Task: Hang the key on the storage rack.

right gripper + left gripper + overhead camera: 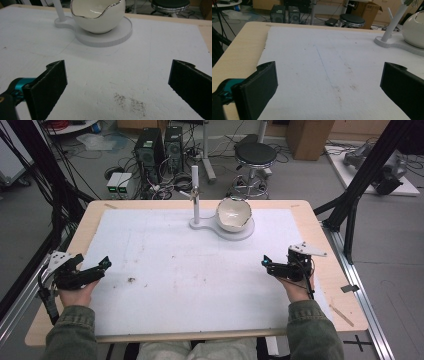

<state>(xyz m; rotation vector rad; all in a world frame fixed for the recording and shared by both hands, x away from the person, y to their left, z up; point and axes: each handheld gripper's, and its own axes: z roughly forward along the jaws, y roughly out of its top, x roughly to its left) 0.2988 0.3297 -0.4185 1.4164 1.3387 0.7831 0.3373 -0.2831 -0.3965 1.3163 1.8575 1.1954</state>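
A white egg-shaped bowl (233,213) with a silver wavy rim sits on a white round base (246,232) at the far middle of the table; a white post (195,195) rises from the same base to its left. The bowl (98,15) shows ahead in the right gripper view and the bowl (415,30) at the far right in the left gripper view. My left gripper (102,266) rests low at the left edge of the white mat, open and empty. My right gripper (265,263) is held at the right side of the mat, open and empty.
A white foam mat (190,270) covers most of the wooden table (325,240), with small dark stains (131,280) near the left. Beyond the table stand a black stool (255,157), computer towers (150,150) and cables. Black frame legs (350,205) stand at the right.
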